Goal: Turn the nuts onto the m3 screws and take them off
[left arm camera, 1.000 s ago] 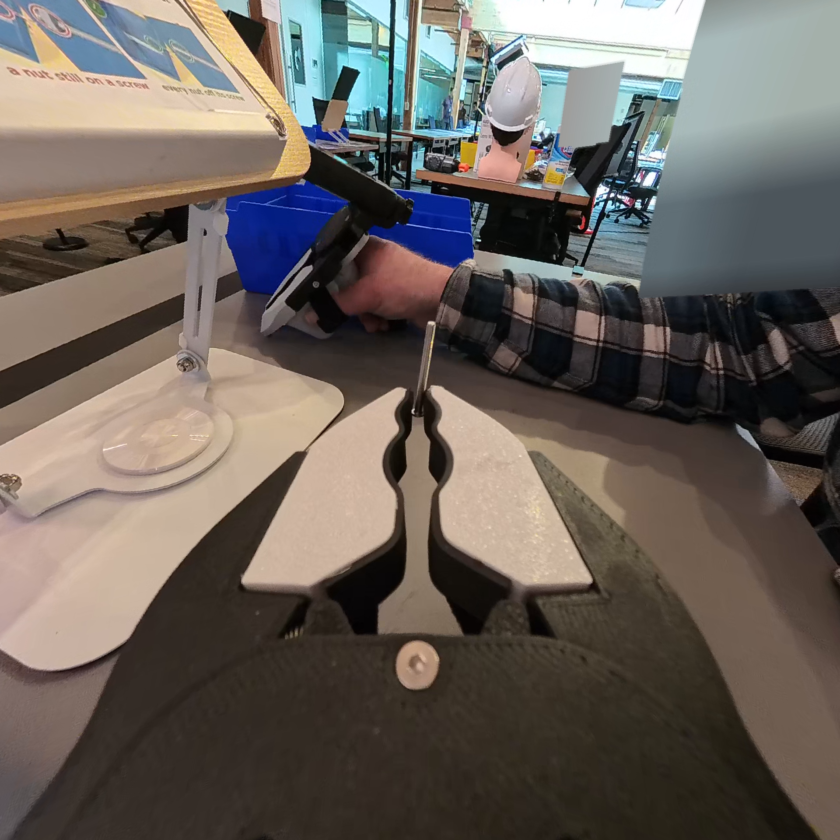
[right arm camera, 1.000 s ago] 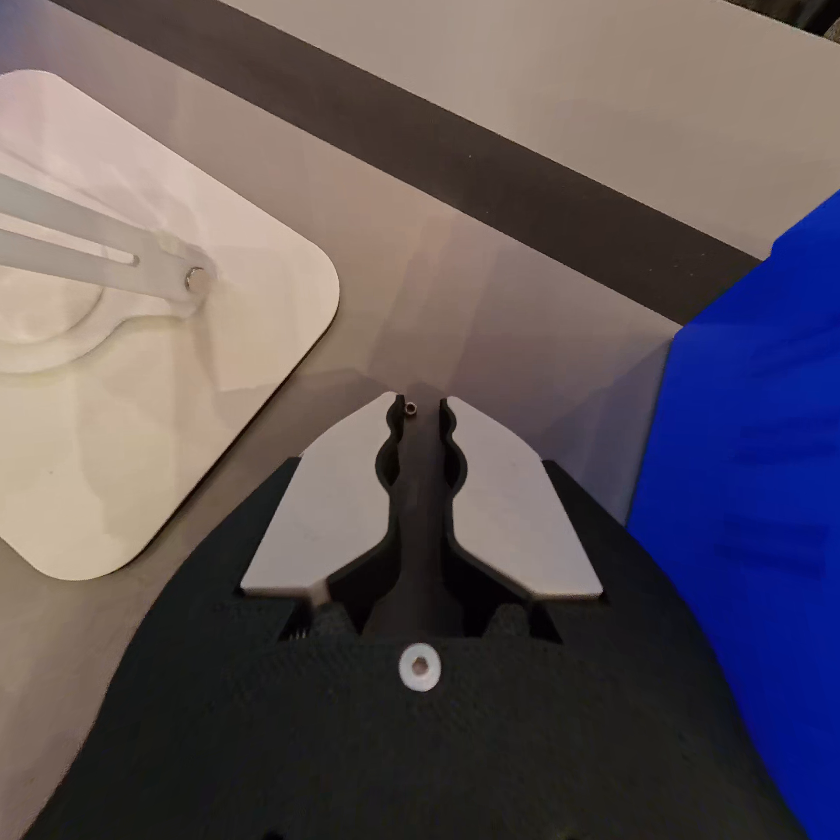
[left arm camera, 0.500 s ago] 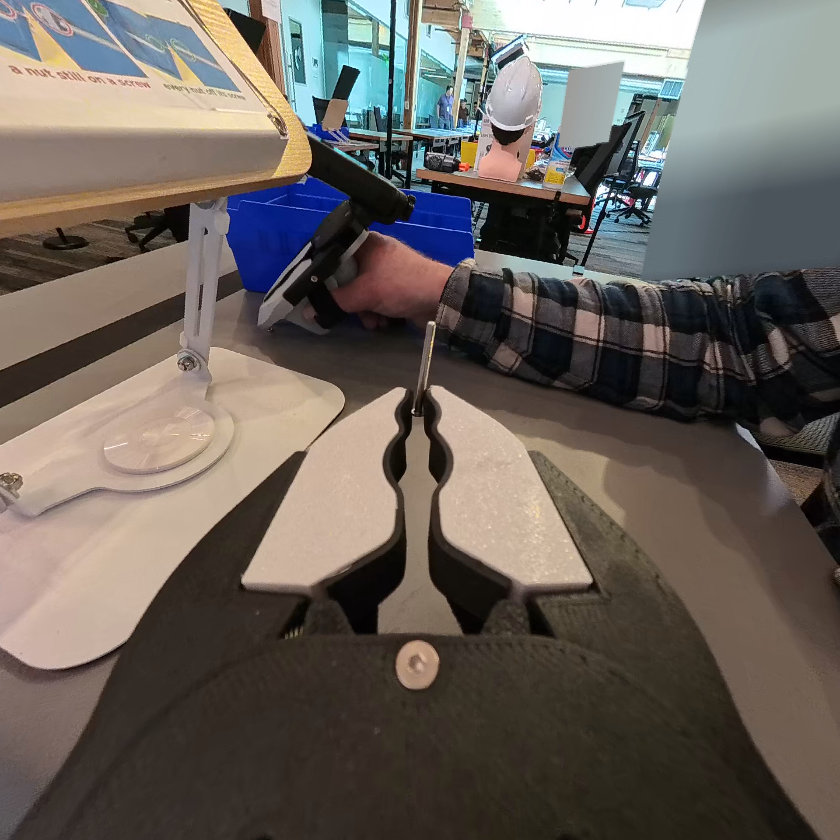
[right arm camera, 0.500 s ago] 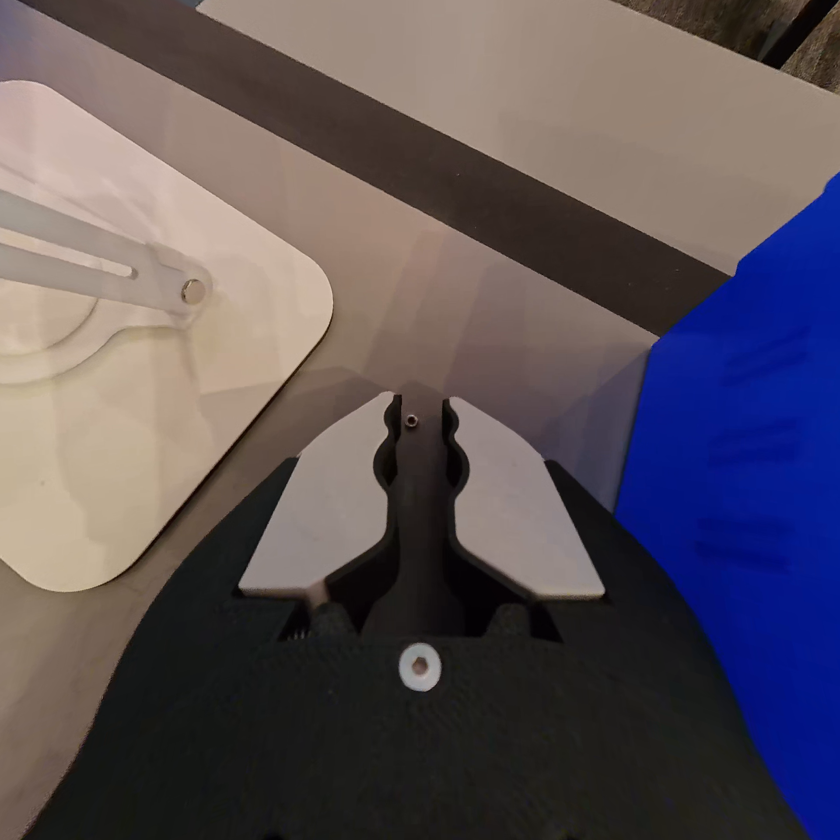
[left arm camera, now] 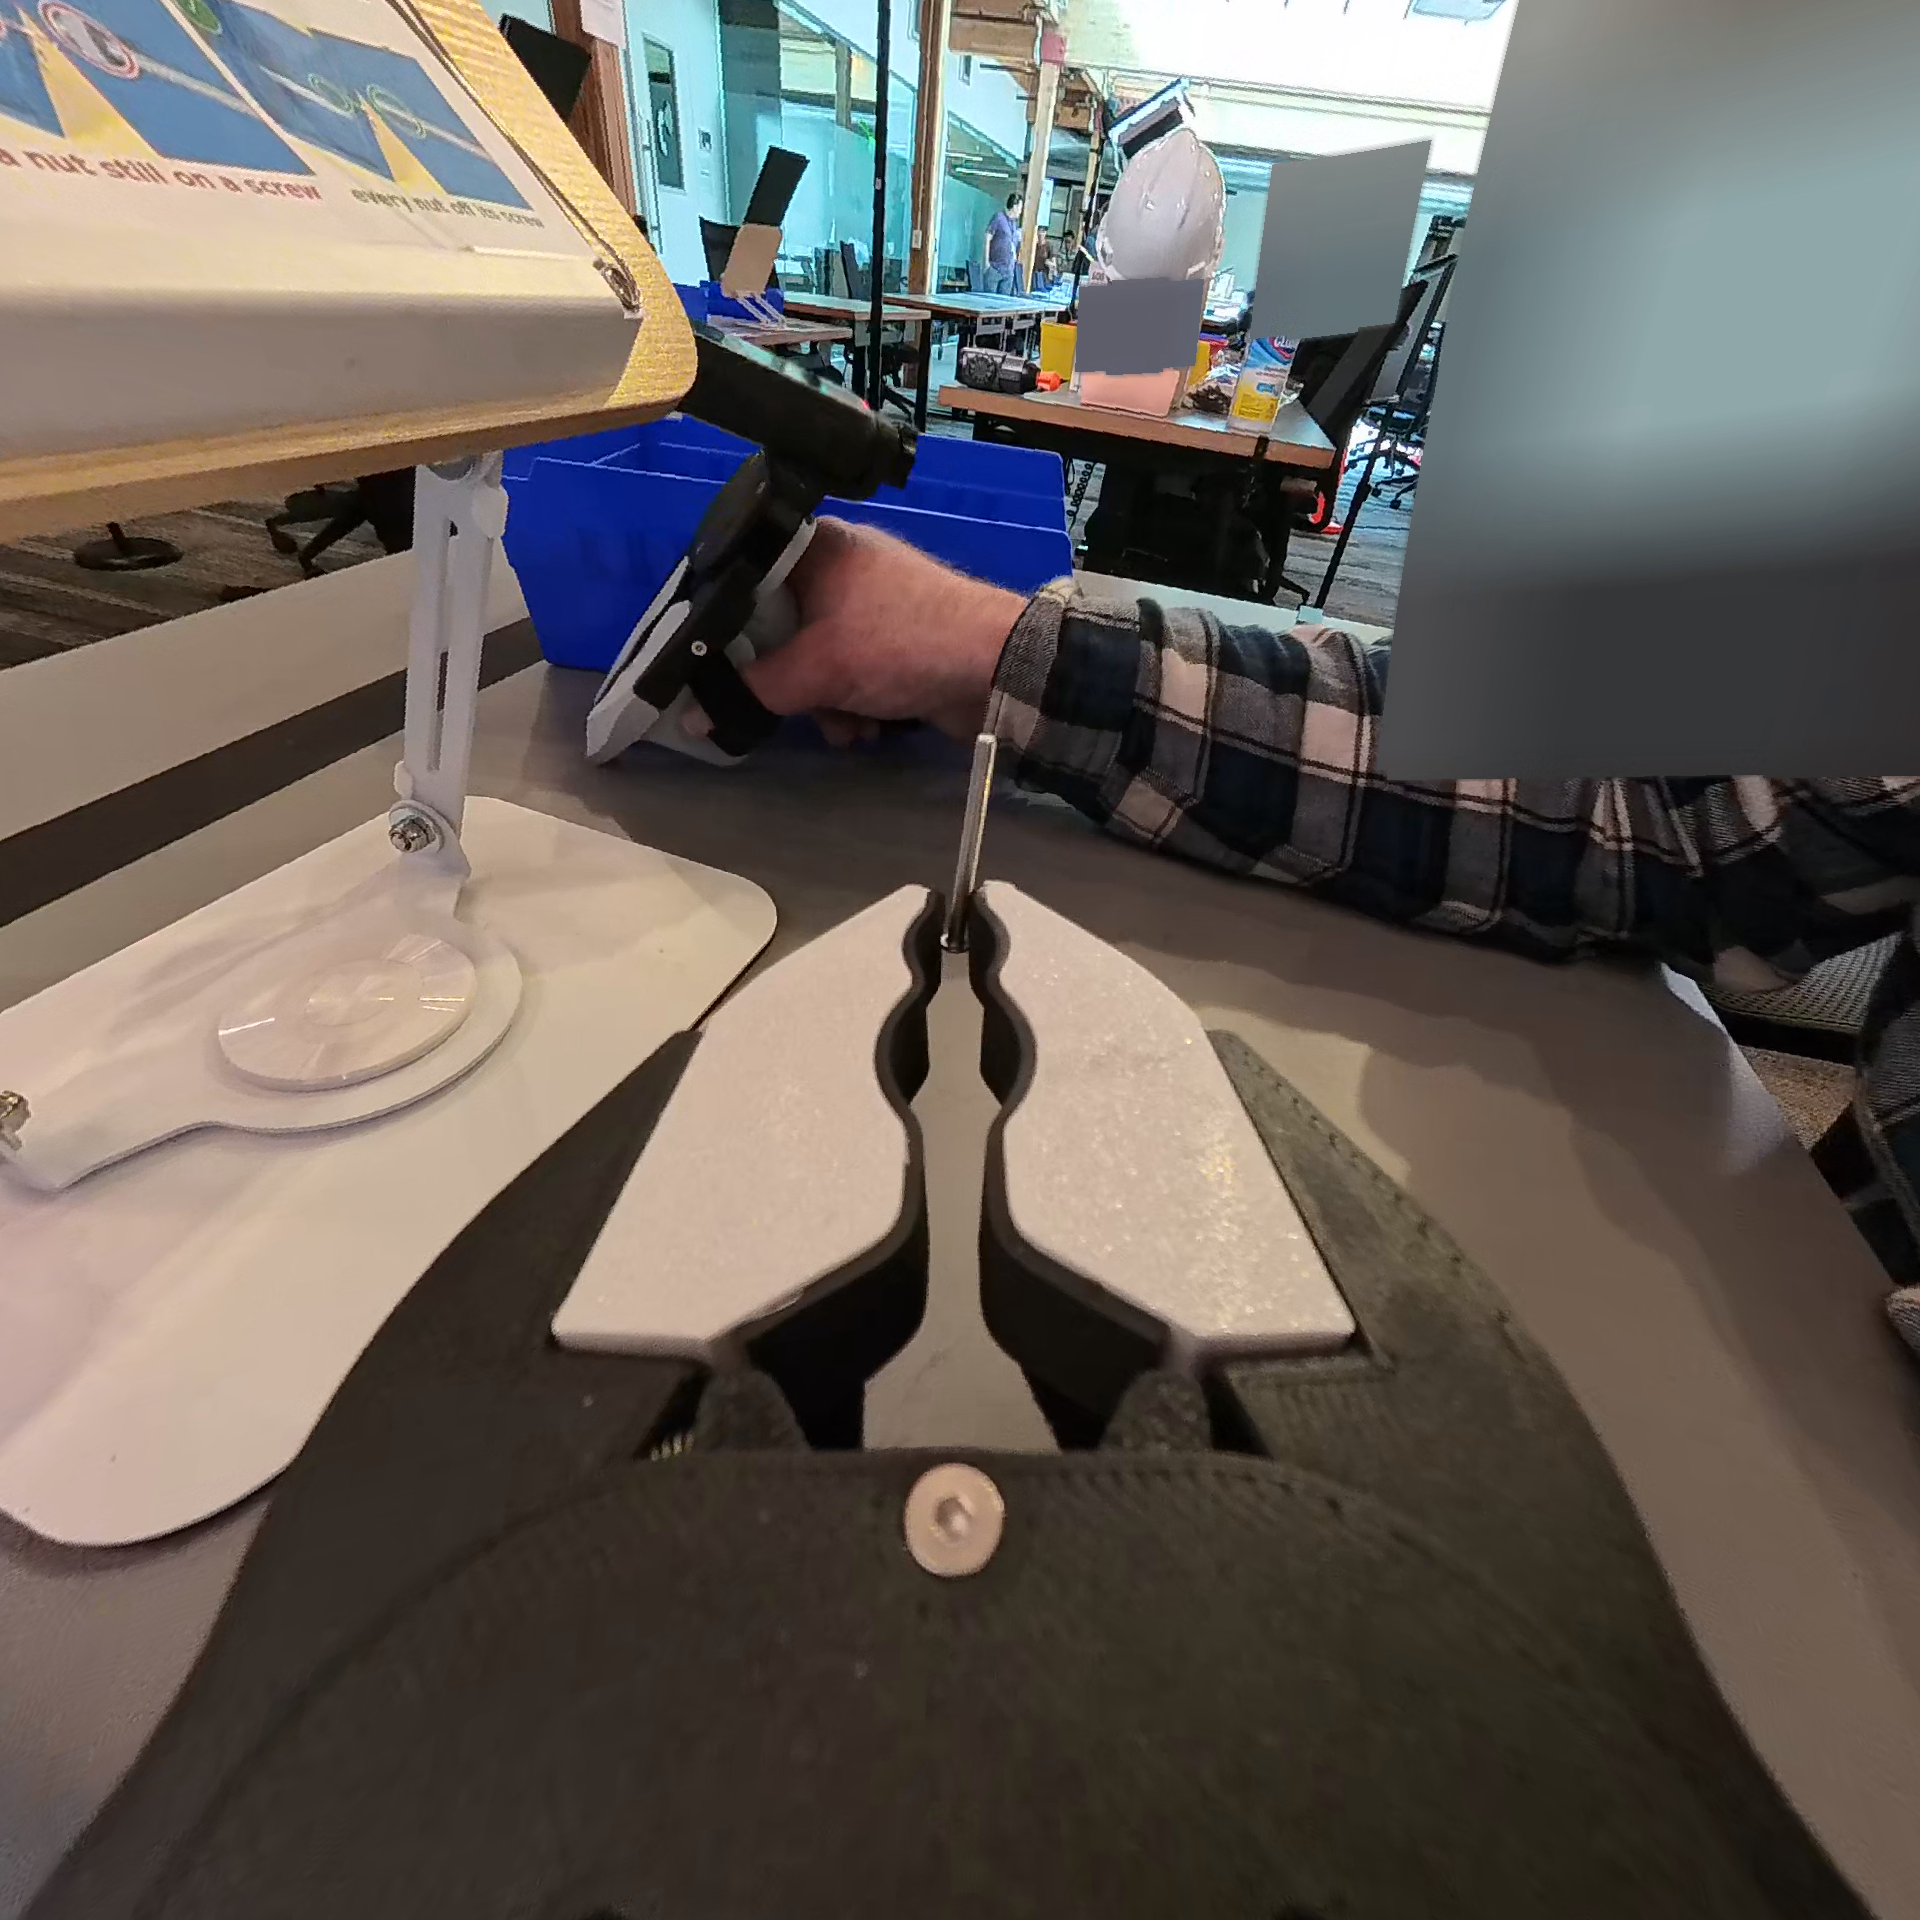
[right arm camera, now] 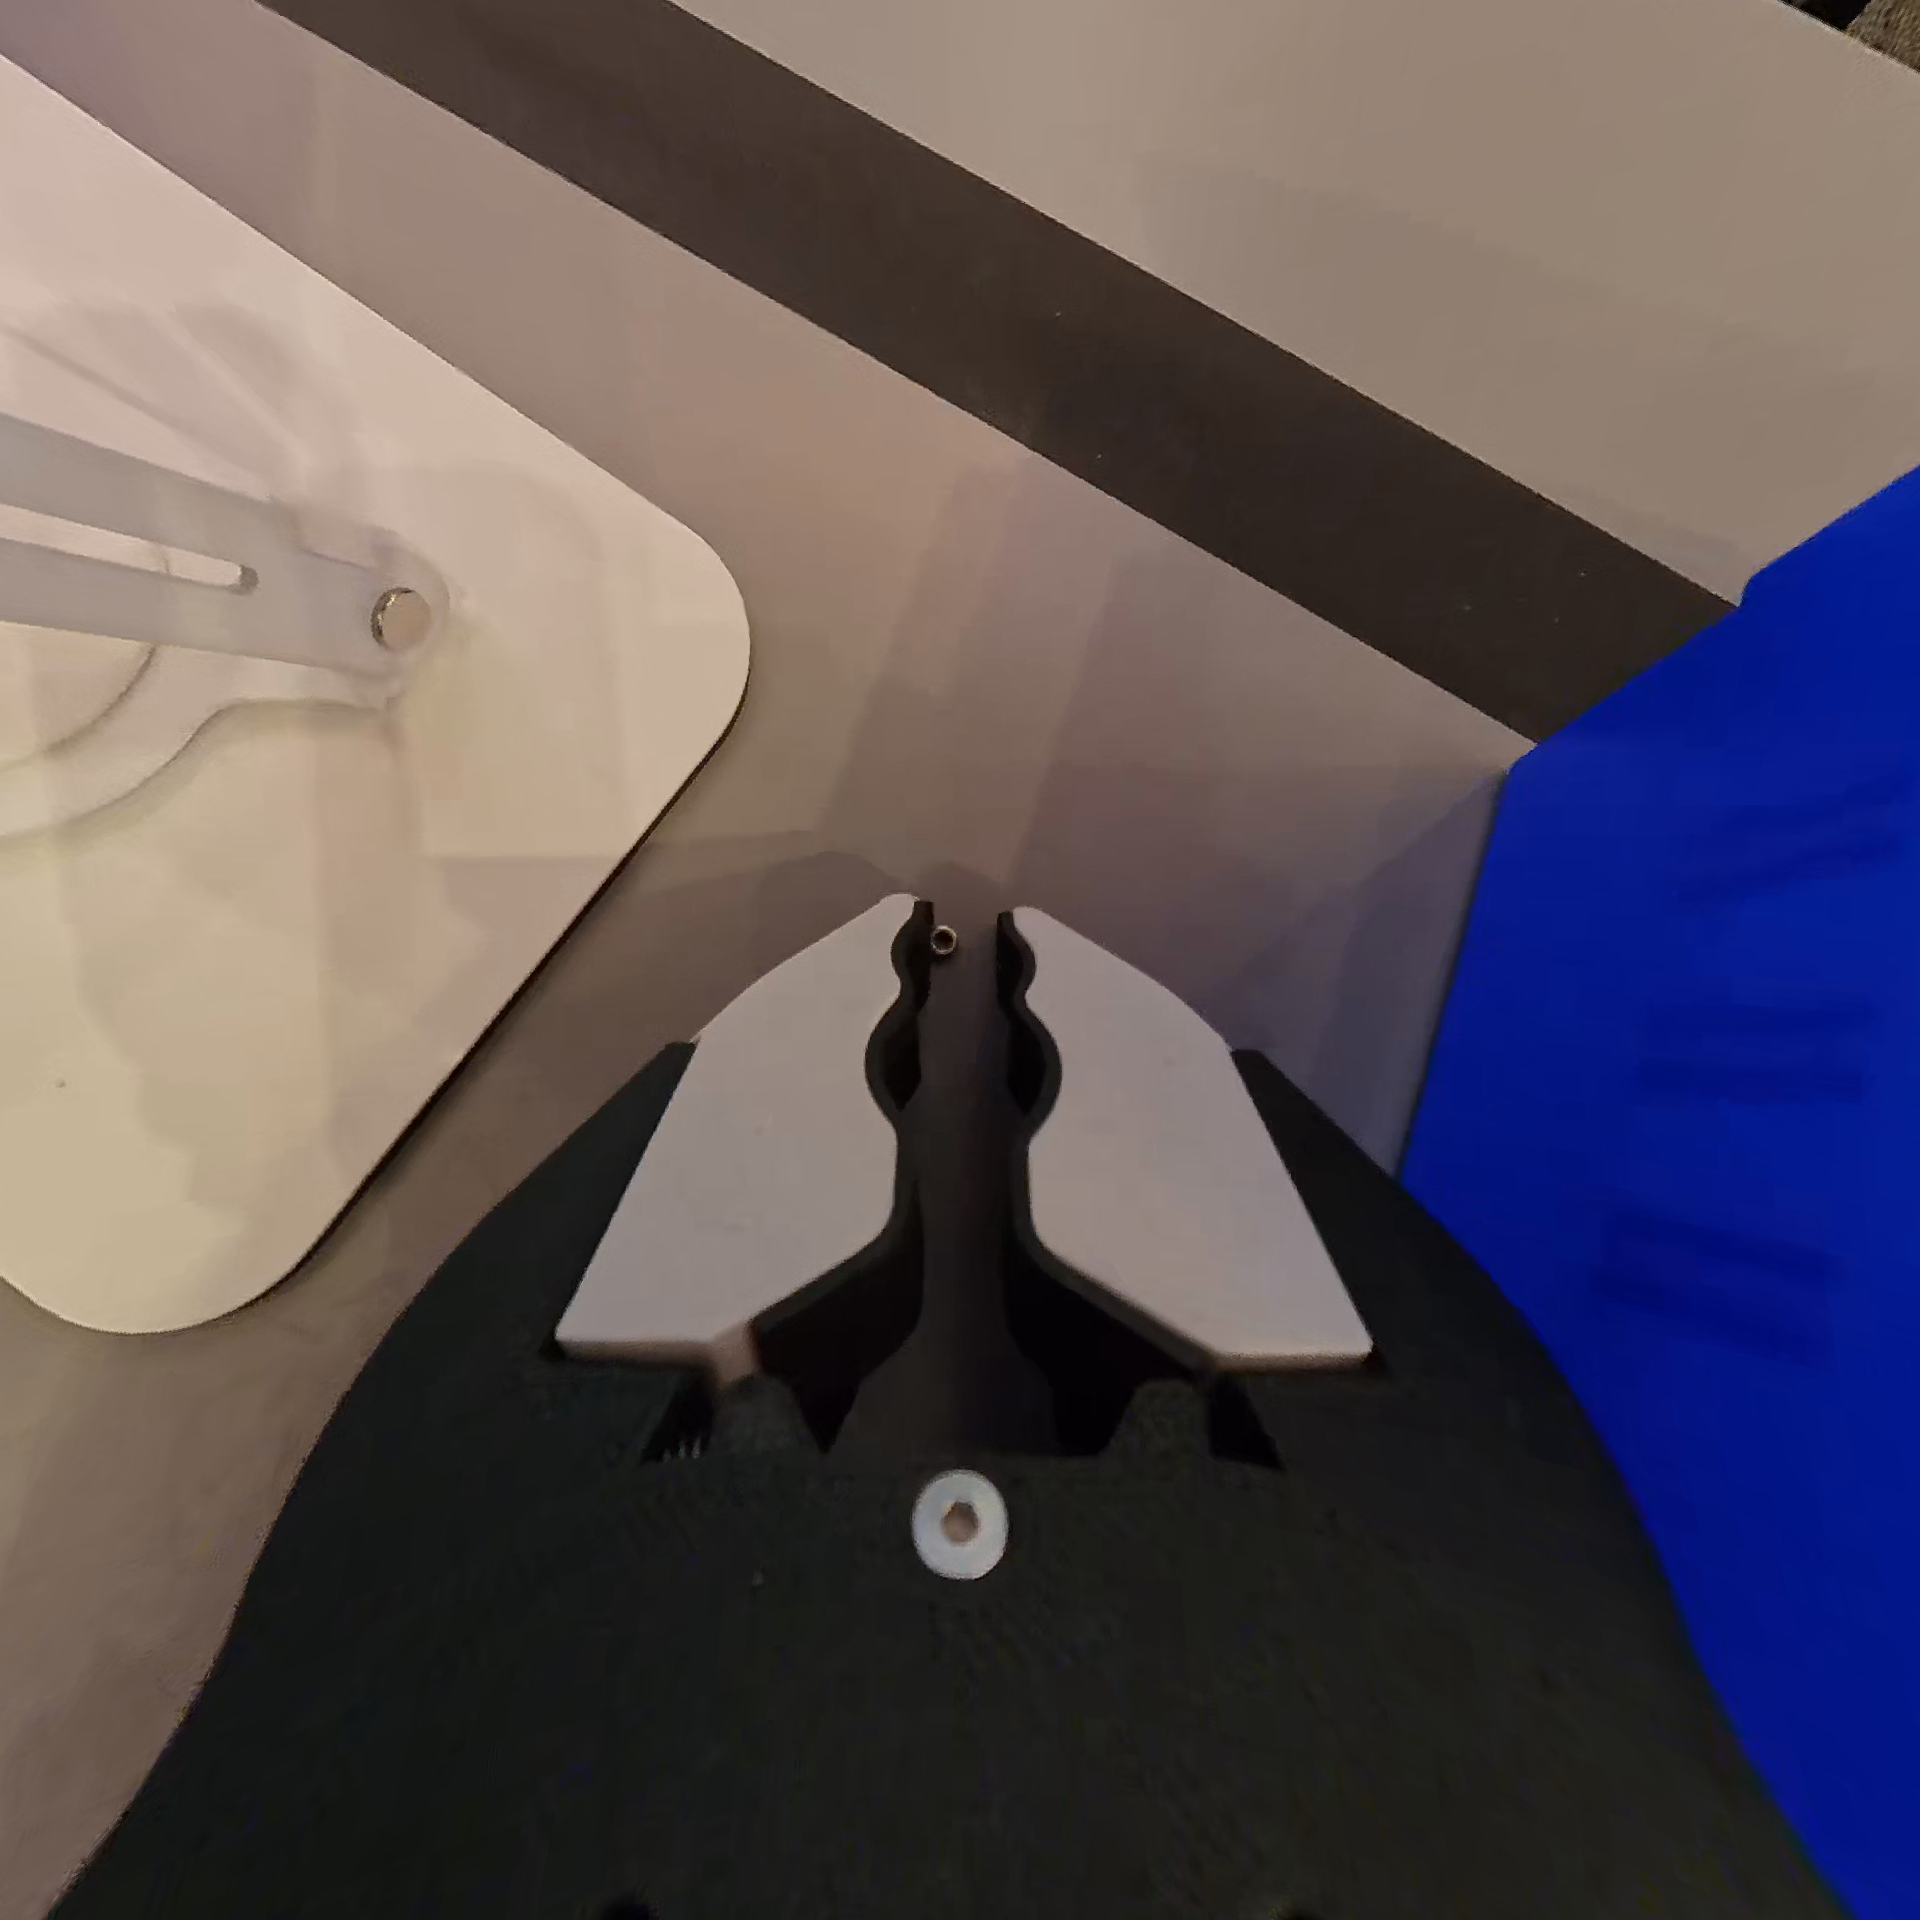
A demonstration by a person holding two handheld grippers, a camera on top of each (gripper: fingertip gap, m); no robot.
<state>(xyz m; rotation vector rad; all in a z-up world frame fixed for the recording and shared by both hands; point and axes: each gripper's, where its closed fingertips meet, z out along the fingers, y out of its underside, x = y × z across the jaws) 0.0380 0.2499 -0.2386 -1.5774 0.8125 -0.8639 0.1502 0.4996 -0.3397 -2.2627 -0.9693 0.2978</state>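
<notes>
Right now the left tongs [left arm camera: 954,914] pinch an upright screw [left arm camera: 975,831]; the right tongs [right arm camera: 956,925], spread, straddle a tiny nut [right arm camera: 943,941] on the bench [right arm camera: 1039,727], beside the left pad.

Writing on the tilted board
Red caption lines sit under blue diagrams on the instruction sheet [left arm camera: 260,156]; the far canister's [left arm camera: 1262,379] label is unreadable.
</notes>
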